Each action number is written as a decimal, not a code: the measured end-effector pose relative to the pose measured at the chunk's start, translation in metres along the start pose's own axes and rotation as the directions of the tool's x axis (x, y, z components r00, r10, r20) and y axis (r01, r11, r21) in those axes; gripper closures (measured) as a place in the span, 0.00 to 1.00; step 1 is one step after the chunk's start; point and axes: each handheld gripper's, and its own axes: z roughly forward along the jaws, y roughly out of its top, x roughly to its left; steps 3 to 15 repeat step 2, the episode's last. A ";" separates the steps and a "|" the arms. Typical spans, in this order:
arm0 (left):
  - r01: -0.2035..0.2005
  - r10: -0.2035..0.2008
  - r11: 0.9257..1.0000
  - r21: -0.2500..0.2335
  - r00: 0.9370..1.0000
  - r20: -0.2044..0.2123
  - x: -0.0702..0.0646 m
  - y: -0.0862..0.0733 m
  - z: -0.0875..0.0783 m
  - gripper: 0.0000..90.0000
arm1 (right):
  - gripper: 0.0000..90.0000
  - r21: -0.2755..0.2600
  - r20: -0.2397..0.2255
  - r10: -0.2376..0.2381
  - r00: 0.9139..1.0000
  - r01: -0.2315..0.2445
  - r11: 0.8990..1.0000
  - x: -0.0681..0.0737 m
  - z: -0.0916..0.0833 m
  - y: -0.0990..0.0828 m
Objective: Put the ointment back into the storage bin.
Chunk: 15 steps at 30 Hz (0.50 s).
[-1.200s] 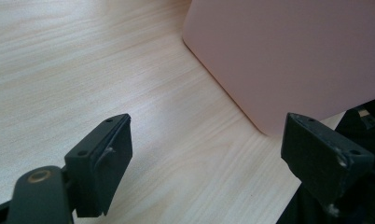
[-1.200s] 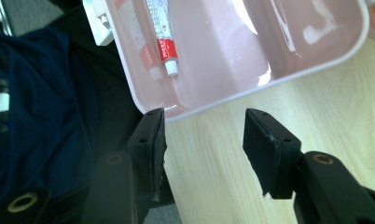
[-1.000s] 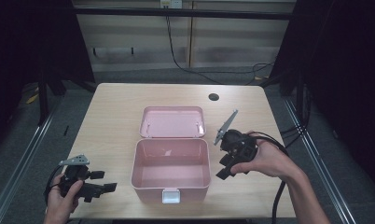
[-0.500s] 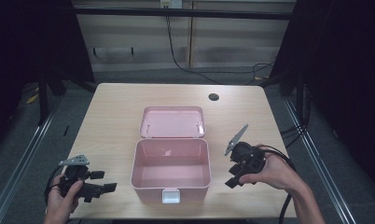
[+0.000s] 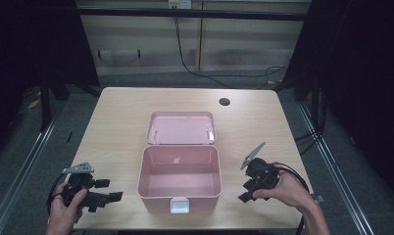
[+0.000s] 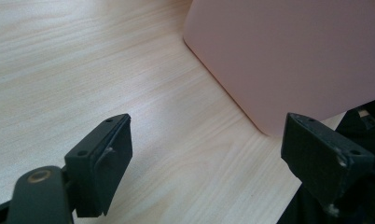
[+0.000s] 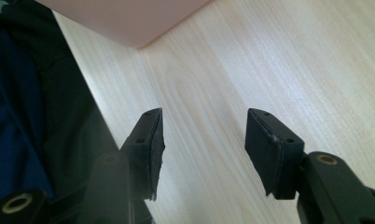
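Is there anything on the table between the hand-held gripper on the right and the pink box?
Nothing visible. Bare wooden table lies between the right hand-held gripper and the open pink box. Its jaws have just been opening and hold nothing. The left hand-held gripper has bare table before it too.

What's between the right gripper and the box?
Bare table only, in the high view, between the right gripper and the box.

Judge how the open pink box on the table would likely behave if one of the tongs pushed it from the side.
The pink box looks like thin moulded plastic and sits empty, so it is probably light and would slide easily on the smooth wooden table. Its lid lies folded back flat, so tipping seems unlikely. A push off-centre would probably swivel it.
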 end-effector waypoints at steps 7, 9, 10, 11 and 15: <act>0.002 -0.002 1.000 0.001 1.000 0.002 0.000 0.000 0.000 0.18 | 0.51 -0.011 0.013 0.004 1.000 -0.004 1.000 -0.002 0.005 -0.003; 0.002 -0.002 1.000 0.001 1.000 0.002 0.000 0.000 0.000 0.18 | 0.51 -0.011 0.013 0.004 1.000 -0.004 1.000 -0.002 0.005 -0.003; 0.002 -0.002 1.000 0.001 1.000 0.002 0.000 0.000 0.000 0.18 | 0.51 -0.011 0.013 0.004 1.000 -0.004 1.000 -0.002 0.005 -0.003; 0.002 -0.002 1.000 0.001 1.000 0.002 0.000 0.000 0.000 0.18 | 0.51 -0.011 0.013 0.004 1.000 -0.004 1.000 -0.002 0.005 -0.003; 0.002 -0.002 1.000 0.001 1.000 0.002 0.000 0.000 0.000 0.18 | 0.51 -0.011 0.013 0.004 1.000 -0.004 1.000 -0.002 0.005 -0.003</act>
